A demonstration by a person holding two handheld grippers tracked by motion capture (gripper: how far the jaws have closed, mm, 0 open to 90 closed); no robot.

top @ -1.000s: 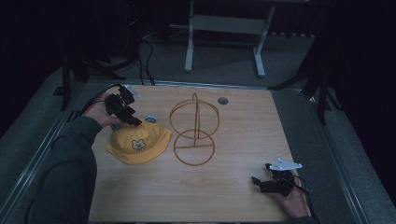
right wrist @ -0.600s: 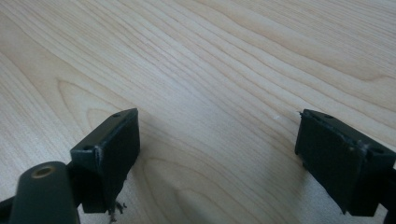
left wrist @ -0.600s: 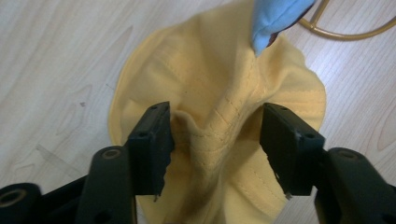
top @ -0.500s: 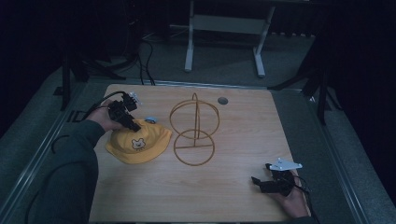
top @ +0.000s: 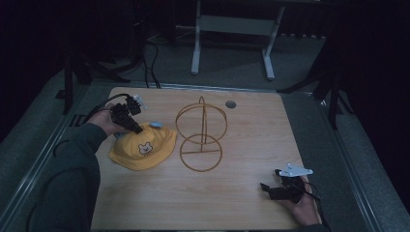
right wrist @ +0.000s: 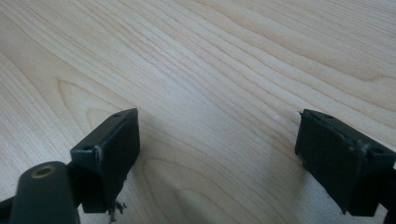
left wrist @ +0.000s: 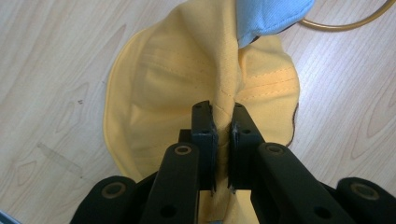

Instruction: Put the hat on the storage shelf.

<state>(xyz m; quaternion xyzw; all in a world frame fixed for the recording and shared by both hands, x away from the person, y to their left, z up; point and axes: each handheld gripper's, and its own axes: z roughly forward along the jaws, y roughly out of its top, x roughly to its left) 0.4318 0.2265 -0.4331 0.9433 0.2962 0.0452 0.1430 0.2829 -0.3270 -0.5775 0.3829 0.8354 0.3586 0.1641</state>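
On the wooden bench (top: 241, 193), the yellow hat (top: 142, 151) lies near the left edge, beside a wire stand (top: 200, 135). The left claw (left wrist: 223, 122) has just been closing and pinches a fold of the hat. The right claw (right wrist: 217, 154) stands spread over bare wood near the front right corner.

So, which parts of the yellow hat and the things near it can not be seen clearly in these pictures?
- Yellow hat, left gripper view: the pinched fold goes between the left tool pads, so how much cloth is caught is hidden.
- Blue piece, same view: cut off by the top edge; what it is stays unclear.
- Wire stand, same view: only one arc of it, at the top right corner.
- Small dark disc, high view: too small to identify.
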